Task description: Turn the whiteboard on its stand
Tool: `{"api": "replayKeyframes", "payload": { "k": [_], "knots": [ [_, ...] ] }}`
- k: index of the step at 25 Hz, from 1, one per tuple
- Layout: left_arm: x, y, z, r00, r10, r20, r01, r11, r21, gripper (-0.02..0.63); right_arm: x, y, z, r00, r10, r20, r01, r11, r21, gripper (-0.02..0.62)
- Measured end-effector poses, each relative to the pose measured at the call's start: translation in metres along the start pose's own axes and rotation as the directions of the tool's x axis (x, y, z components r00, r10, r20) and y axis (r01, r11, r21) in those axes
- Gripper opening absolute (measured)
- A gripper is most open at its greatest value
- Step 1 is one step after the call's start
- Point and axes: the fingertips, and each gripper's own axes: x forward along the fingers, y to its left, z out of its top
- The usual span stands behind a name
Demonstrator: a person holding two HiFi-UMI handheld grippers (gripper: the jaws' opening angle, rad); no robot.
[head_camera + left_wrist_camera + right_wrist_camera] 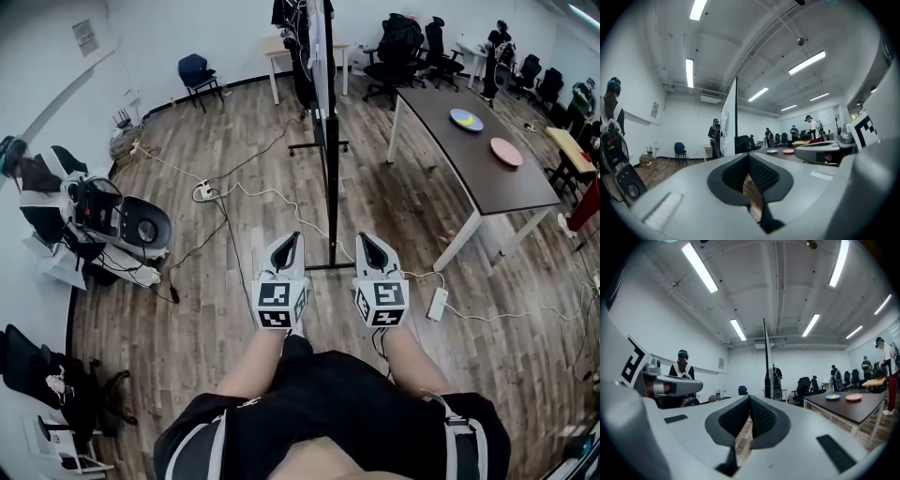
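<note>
The whiteboard (320, 56), thin and seen edge-on, stands upright in its black stand (331, 187) with two crossbar feet.

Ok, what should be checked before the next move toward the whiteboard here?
1. Whiteboard upright on its stand, edge-on ahead: ok.
2. Left gripper and right gripper empty: ok.
3. Grippers open to grasp: not ok, both shut.
4. Grippers touching whiteboard: not ok, both apart from it.
5. White cable clear of the stand's foot: cannot tell; it runs close by.
6. Table outside the board's swing: cannot tell.
</note>
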Motion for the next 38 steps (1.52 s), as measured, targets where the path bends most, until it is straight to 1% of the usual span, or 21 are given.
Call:
{"api": "replayKeyframes", "payload": {
  "k": [4,9,13,16,24,29,32,34,35,36,37,38],
  "knots": [
    [0.03,0.016,-0.006,1.0,-0.011,-0.007,0.011,1.0,-0.008,0.006,0.034,-0.011,-0.008,1.0,-0.005,-0.019,0.006,1.0,0.025,0.005],
    [0.077,0.048,-0.011,0.996,-0.083,-0.012,0.083,0.996,-0.019,0.006,0.094,-0.011,-0.017,0.999,-0.014,-0.053,0.015,1.0,0.012,0.005],
    [0.116,0.084,-0.009,0.993,-0.117,-0.017,0.117,0.993,-0.019,0.006,0.147,-0.008,-0.015,0.998,-0.023,-0.067,0.024,1.0,0.004,0.005],
    [0.144,0.118,-0.007,0.992,-0.124,-0.014,0.124,0.992,-0.012,0.006,0.188,-0.009,-0.013,0.996,-0.042,-0.077,0.042,0.999,0.003,0.005],
    [0.204,0.199,-0.019,0.991,-0.128,-0.031,0.125,0.99,-0.071,0.006,0.276,-0.011,-0.023,0.988,-0.091,-0.124,0.091,0.996,-0.006,0.005],
    [0.237,0.227,-0.032,0.989,-0.138,-0.044,0.134,0.987,-0.087,0.006,0.305,-0.029,-0.034,0.977,-0.156,-0.142,0.156,0.988,-0.007,0.005],
    [0.253,0.233,-0.038,0.987,-0.15,-0.059,0.144,0.984,-0.101,0.006,0.312,-0.044,-0.043,0.968,-0.196,-0.157,0.2,0.98,0.005,0.005],
    [0.26,0.233,-0.039,0.986,-0.156,-0.057,0.15,0.984,-0.099,0.006,0.317,-0.052,-0.051,0.966,-0.199,-0.164,0.204,0.979,0.01,0.005],
    [0.263,0.233,-0.039,0.986,-0.157,-0.058,0.151,0.984,-0.096,0.006,0.32,-0.056,-0.055,0.966,-0.195,-0.172,0.2,0.98,0.012,0.043],
    [0.266,0.233,-0.04,0.985,-0.159,-0.062,0.152,0.984,-0.094,0.006,0.324,-0.059,-0.059,0.965,-0.191,-0.181,0.198,0.98,0.016,0.111],
    [0.267,0.232,-0.041,0.985,-0.16,-0.065,0.154,0.984,-0.094,0.006,0.326,-0.062,-0.061,0.963,-0.192,-0.187,0.199,0.98,0.021,0.132],
    [0.269,0.231,-0.042,0.984,-0.161,-0.069,0.154,0.984,-0.094,0.006,0.327,-0.066,-0.063,0.962,-0.196,-0.187,0.205,0.978,0.028,0.137]
  ]
}}
